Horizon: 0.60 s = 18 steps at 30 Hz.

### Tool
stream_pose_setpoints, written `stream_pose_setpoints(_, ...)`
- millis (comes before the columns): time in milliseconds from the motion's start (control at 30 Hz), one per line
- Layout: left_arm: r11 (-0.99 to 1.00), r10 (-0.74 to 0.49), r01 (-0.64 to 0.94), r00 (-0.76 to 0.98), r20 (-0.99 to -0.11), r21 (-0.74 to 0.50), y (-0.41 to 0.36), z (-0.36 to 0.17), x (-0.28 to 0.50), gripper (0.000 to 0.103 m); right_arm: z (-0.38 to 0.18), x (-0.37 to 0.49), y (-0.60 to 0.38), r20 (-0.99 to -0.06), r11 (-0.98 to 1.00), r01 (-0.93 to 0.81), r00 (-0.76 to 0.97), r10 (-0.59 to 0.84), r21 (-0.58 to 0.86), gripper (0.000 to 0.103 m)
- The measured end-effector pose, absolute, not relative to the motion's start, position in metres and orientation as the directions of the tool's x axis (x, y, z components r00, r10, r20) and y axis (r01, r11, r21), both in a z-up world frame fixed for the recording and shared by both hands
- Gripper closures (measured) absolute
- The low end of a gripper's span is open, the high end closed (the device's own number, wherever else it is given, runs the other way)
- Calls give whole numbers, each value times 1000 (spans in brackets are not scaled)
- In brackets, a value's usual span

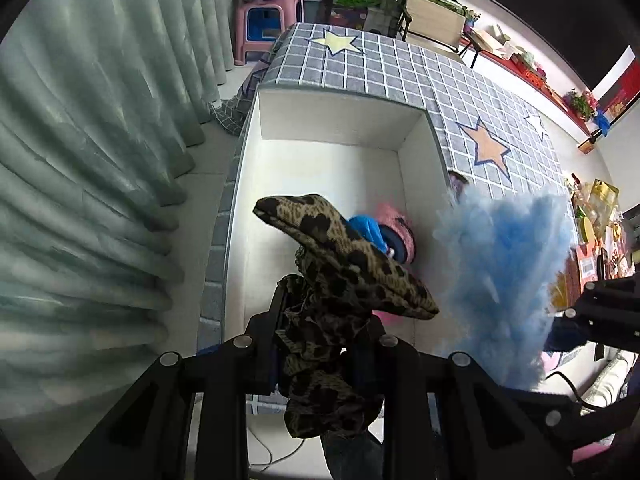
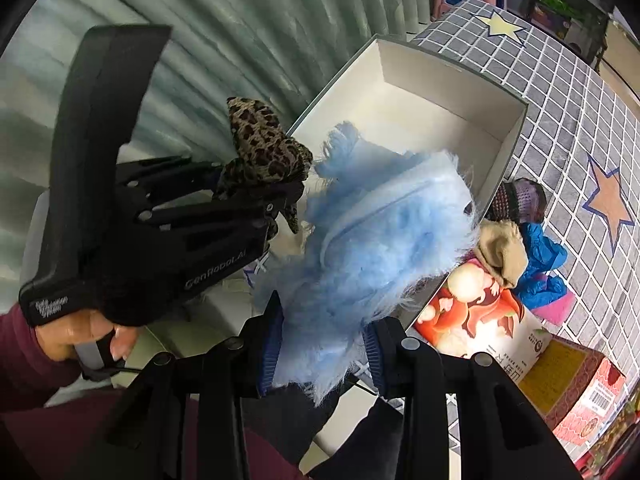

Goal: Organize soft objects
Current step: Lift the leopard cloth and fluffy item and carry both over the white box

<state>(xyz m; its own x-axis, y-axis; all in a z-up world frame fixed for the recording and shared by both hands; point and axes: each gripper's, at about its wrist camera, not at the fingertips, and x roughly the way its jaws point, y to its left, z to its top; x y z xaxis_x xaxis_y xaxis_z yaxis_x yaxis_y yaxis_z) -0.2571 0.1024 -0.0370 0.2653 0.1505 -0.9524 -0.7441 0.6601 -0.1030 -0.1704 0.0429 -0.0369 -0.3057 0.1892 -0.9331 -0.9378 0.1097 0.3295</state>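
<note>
Leopard-print cloth point(image 1: 344, 276) was clamped in the left tongs point(image 1: 324, 344), rising ahead of them above the white box point(image 1: 332, 132), where pink and blue soft items point(image 1: 384, 236) lay just beyond their tips. Right of them, the right tongs point(image 2: 324, 344) gripped a fluffy blue piece point(image 2: 380, 232) over the box's near end. More soft things point(image 2: 516, 236) lay on the checked surface point(image 2: 560, 92) to their right.

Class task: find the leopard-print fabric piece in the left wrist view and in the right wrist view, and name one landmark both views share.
Left wrist: leopard-print fabric bottom centre, clamped in the left gripper.
Right wrist: leopard-print fabric left of centre, beside the blue fluffy item.
Shared landmark: white box.
</note>
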Motion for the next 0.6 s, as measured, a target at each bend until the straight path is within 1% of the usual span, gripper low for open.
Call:
stream_pose_setpoints(300,654,205,-754,258,-944,-64,133,-30,-231,75,-33,-138,78,-937,182,-936,-257,235,302,64)
stream_pose_setpoints(600,632,214,-773,247,-945,-59,164,-34,-207,75,-29,-100,113,-936,268,-918,-216,277,291,64)
